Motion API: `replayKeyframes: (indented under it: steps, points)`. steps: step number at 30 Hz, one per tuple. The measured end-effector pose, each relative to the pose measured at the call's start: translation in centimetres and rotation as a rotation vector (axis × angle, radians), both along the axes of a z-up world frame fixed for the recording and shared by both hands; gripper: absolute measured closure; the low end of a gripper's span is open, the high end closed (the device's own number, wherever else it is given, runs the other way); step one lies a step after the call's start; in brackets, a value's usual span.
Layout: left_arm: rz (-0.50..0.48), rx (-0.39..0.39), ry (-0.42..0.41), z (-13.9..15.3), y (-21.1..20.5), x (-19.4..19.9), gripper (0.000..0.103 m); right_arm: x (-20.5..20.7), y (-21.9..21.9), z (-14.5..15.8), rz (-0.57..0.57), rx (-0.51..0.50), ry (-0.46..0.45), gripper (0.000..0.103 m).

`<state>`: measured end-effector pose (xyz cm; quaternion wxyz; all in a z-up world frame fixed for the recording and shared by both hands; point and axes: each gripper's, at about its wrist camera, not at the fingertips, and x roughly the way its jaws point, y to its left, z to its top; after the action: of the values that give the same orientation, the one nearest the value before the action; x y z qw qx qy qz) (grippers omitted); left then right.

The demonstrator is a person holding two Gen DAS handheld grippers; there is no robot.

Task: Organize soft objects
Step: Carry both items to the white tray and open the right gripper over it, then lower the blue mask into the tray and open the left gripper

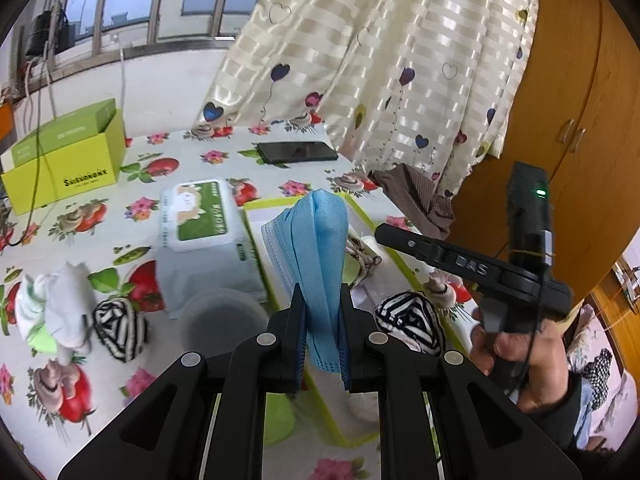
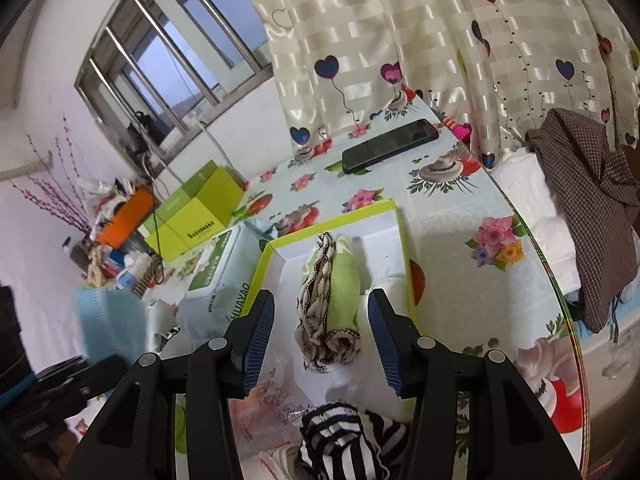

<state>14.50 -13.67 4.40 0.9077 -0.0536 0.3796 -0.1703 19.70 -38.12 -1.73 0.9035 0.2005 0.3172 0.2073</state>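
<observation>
My left gripper [image 1: 320,300] is shut on a stack of blue face masks [image 1: 316,248] and holds it upright above the shallow white tray with a lime rim [image 1: 256,204]. My right gripper [image 2: 320,316] is open and empty over the same tray [image 2: 394,236], its fingers either side of a rolled green and brown-patterned cloth [image 2: 332,300] that lies in it. A black-and-white striped sock [image 2: 344,440] lies in the tray's near end; it also shows in the left wrist view [image 1: 412,320]. Another striped sock [image 1: 120,330] and a white and green cloth [image 1: 52,312] lie on the table at left.
A wet-wipes pack [image 1: 204,240] lies left of the tray, with a grey round lid [image 1: 222,320] in front of it. A lime box [image 1: 68,160] stands at the back left, a black phone [image 1: 298,151] at the back. Curtain and table edge are at right.
</observation>
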Motion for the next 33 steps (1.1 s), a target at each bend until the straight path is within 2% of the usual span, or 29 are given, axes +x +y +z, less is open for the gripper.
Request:
replayKeyframes:
  steps: [12, 15, 17, 24, 33]
  points:
    - [0.018, 0.015, 0.105, -3.2, -2.8, 5.0, 0.087, -1.6, -0.8, 0.3, 0.023, 0.021, -0.031, 0.054]
    - [0.031, 0.019, 0.115, -3.8, -2.8, 5.5, 0.075, -1.9, -1.0, 0.4, 0.023, 0.023, -0.036, 0.054]
    - [0.040, 0.011, 0.113, -3.8, -2.7, 5.6, 0.063, -2.0, -1.0, 0.5, 0.021, 0.022, -0.038, 0.054]
    - [0.040, -0.014, 0.094, -2.9, -2.1, 4.5, 0.060, -3.1, -0.9, 0.9, 0.010, 0.003, -0.040, 0.054]
    - [0.010, -0.034, 0.057, -1.1, -1.2, 0.8, 0.060, -6.4, 1.6, 2.8, 0.033, -0.094, -0.065, 0.052]
